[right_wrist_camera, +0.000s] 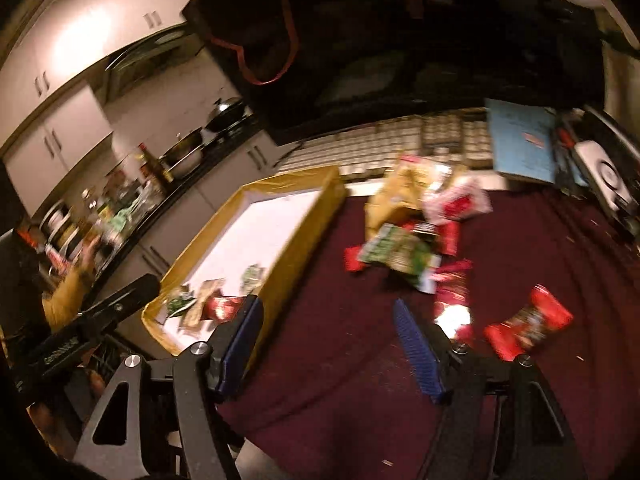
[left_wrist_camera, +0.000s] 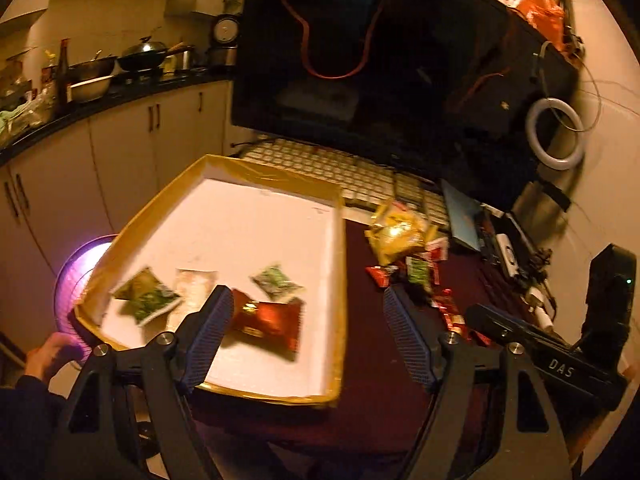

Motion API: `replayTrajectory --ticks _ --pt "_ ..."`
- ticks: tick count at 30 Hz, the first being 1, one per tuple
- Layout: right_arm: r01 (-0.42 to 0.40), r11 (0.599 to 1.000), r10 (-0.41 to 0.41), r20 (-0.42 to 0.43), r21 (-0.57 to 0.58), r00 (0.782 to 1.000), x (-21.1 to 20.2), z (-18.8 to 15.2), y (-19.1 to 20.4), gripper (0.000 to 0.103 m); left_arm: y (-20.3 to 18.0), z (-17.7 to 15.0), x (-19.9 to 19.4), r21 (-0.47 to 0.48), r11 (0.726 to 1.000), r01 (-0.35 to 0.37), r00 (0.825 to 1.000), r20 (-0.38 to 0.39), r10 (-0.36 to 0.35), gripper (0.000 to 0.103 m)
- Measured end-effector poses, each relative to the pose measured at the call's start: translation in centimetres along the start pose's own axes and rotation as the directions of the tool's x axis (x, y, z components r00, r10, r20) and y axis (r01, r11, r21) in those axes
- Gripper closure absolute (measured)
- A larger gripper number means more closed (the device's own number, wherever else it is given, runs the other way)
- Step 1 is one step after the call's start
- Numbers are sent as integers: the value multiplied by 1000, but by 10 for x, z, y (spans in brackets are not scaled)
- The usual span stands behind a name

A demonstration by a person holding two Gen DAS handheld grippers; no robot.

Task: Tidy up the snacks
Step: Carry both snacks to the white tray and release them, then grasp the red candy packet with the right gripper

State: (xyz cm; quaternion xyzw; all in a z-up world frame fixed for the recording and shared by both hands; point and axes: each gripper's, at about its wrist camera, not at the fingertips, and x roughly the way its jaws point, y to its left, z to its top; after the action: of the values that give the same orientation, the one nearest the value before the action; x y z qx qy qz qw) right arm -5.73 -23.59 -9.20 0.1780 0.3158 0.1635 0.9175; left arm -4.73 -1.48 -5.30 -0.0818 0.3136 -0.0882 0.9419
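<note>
**Both tools spread and empty above the desk**

The left tool [left_wrist_camera: 308,336] tilts downward over the near end of the shallow yellow-rimmed tray [left_wrist_camera: 340,280], its blue-padded fingers [left_wrist_camera: 212,328] wide apart with nothing between them. Just beyond its left finger, inside the tray, lies a red packet [left_wrist_camera: 272,322]; farther left of it lie a pale packet [left_wrist_camera: 196,286] and a green packet [left_wrist_camera: 150,298], and another green packet [left_wrist_camera: 276,282] sits just past the red one. Ahead and to the right of this tool, outside the tray on the dark red desk [left_wrist_camera: 360,360], is the loose pile of snacks [left_wrist_camera: 404,248] (yellow bags on top, red and green ones below).

The right tool [right_wrist_camera: 326,336] also angles down, fingers [right_wrist_camera: 416,344] spread and holding nothing. Its left finger stands in front of the tray's [right_wrist_camera: 304,232] right wall; the packets already in the tray lie just left of that finger. The pile [right_wrist_camera: 408,236] lies ahead of the tool, well beyond its fingertips, and two red packets sit nearer: one [right_wrist_camera: 454,304] just past the right finger, another [right_wrist_camera: 528,328] farther right. The view is blurred, so labels cannot be read.
</note>
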Motion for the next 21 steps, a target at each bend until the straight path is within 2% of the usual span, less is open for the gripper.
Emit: replayTrajectory --ticks 6,10,14,21 --pt "58 997 -59 18 47 998 -2 10 -18 31 -32 -3 -4 46 997 64 998 -8 -64 26" --pt "84 991 -88 33 102 996 -9 12 -44 30 -51 -8 3 54 990 126 991 -54 -124 26" --pt "111 985 -115 27 134 993 -21 8 -72 29 -64 -13 11 65 986 157 983 -101 -150 26" --pt "198 953 -182 -87 232 979 -8 2 -119 29 -78 -21 22 81 983 164 977 -149 -151 26"
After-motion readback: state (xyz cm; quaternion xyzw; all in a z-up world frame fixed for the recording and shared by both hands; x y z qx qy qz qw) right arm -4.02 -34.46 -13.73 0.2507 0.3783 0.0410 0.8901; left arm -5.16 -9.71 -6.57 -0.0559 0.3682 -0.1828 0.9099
